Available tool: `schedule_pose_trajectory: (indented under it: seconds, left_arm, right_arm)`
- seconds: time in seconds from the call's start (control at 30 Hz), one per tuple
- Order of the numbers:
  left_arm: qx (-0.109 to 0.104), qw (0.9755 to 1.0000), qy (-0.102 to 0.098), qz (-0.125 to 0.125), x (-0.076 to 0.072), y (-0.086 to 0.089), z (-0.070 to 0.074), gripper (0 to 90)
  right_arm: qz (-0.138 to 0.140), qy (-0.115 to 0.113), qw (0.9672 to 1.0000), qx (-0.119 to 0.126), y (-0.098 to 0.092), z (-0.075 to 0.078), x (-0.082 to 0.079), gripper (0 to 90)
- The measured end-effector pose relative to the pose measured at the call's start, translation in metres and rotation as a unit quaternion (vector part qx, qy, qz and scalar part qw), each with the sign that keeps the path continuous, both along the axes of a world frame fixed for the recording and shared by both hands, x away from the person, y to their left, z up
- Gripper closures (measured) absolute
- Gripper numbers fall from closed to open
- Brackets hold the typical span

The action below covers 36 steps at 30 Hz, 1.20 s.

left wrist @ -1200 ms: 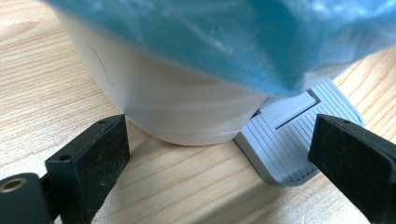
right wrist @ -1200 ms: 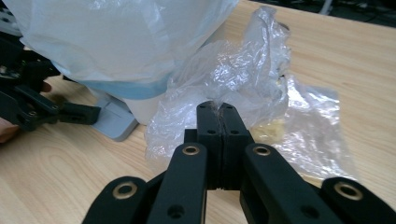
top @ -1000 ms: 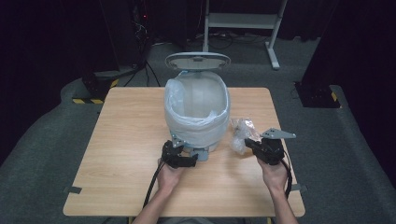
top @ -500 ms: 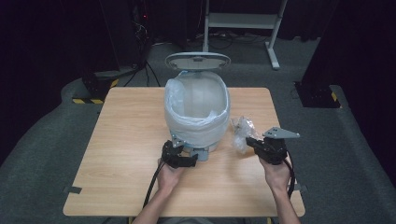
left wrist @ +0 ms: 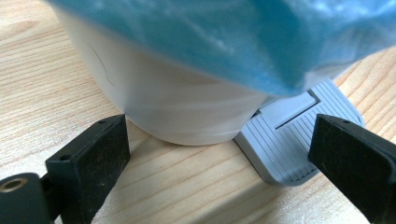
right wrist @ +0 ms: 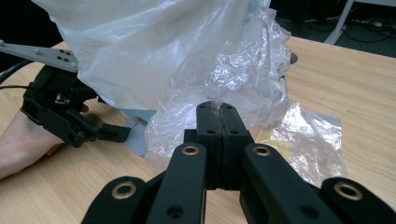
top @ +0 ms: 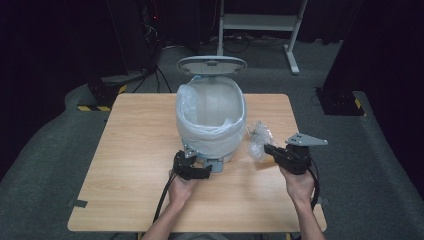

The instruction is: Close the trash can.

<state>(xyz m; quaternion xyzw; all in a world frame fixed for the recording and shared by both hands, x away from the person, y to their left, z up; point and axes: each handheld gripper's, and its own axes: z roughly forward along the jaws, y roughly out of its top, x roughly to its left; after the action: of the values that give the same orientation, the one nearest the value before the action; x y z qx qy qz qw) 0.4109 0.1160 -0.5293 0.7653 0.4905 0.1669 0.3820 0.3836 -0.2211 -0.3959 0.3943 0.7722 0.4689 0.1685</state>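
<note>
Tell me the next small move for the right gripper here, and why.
Probably lift the clear plastic wrapper and carry it over the bin. The right gripper is shut on the wrapper beside the bin, the lid stands open, and the open left gripper sits at the pedal, so the lined opening is ready to receive it.

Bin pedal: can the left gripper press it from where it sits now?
Probably yes. The left gripper is open, one jaw above the grey pedal at the bin's base, the other beside the bin wall. Nothing lies between jaw and pedal.
</note>
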Motion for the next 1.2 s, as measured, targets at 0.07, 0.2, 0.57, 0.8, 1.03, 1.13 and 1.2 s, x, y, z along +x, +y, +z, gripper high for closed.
schedule_pose_trajectory:
  seconds: [0.07,0.2,0.57,0.8,1.03,1.13,1.2]
  left_arm:
    - [0.001,1.0000,-0.001,-0.001,0.001,0.001,0.000,5.4]
    - [-0.001,1.0000,0.002,-0.001,0.001,0.001,0.000,5.4]
    - [0.000,1.0000,0.001,-0.001,0.001,0.001,0.000,5.4]
    - [-0.001,1.0000,0.001,-0.001,0.001,0.001,0.000,5.4]
    - [0.000,1.0000,0.001,-0.001,0.001,0.001,0.000,5.4]
    - [-0.001,1.0000,0.001,-0.001,0.001,0.001,0.000,5.5]
    - [0.000,1.0000,0.001,-0.001,0.001,0.001,0.000,5.5]
  right_arm:
    - [0.002,-0.001,1.0000,0.002,-0.001,0.002,0.000,89.4]
    - [0.005,-0.004,0.9999,0.009,-0.004,0.008,-0.002,89.3]
    - [0.010,-0.011,0.9996,0.024,-0.011,0.021,-0.005,89.3]
    - [0.012,-0.019,0.9993,0.031,-0.012,0.030,-0.006,89.3]
    - [0.029,-0.026,0.9983,0.044,-0.010,0.042,-0.006,89.3]
    - [0.040,-0.029,0.9975,0.050,-0.007,0.048,-0.006,89.2]
    - [0.042,-0.032,0.9972,0.053,-0.006,0.051,-0.005,89.2]
